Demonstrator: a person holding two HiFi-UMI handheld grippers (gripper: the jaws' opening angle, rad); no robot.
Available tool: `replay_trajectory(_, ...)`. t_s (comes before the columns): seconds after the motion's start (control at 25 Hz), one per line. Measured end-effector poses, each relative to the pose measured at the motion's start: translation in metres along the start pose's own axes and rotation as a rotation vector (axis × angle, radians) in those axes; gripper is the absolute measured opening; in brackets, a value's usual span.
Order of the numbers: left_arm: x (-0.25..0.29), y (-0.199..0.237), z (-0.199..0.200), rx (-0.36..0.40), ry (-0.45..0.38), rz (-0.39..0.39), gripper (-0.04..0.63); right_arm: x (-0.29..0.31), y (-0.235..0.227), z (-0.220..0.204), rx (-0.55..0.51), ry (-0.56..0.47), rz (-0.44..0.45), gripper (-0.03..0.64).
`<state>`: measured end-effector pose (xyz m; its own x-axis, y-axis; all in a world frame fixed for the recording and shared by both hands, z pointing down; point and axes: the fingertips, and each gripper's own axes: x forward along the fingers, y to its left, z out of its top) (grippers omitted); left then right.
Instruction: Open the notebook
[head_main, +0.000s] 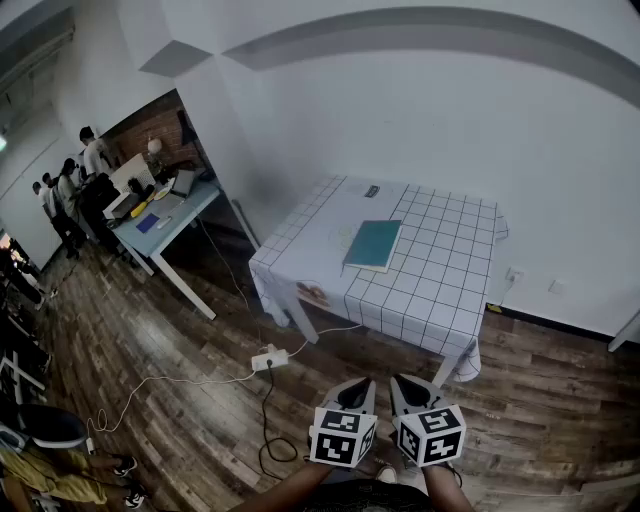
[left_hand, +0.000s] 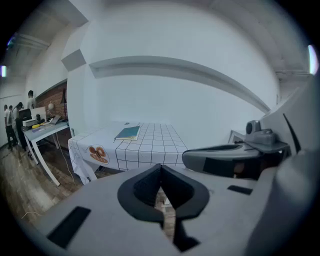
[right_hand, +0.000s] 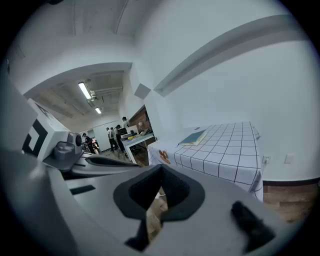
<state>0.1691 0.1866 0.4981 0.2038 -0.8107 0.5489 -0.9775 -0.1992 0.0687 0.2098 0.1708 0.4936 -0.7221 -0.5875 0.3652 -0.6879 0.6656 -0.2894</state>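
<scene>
Teal notebook (head_main: 373, 245) shut on the checked table (head_main: 440, 290), well apart from both grippers.
The left gripper (head_main: 357, 388) and right gripper (head_main: 405, 386), bottom centre, have jaws pressed together, holding nothing; notebook lies at frame centre.

Notebook (head_main: 373, 245) teal; tablecloth (head_main: 440, 290) white with black grid, orange-brown print (head_main: 313, 293) at one corner; floor (head_main: 200, 380) dark brown wood planks; wall (head_main: 450, 120) white; cubes (head_main: 342, 435) black-and-white square markers.
</scene>
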Motion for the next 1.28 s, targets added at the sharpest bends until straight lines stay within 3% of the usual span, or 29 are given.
replay_trajectory(0.68,0.012,-0.010,0.003,-0.011,0.005,0.018,0.011,0.003,-0.011,-0.010,0.017,0.021,0.044,0.012)
replay_trajectory(1.28,0.061,0.056,0.018,-0.041,0.050,-0.065,0.011,0.078,-0.019,0.003,0.028,0.094,-0.030,0.012)
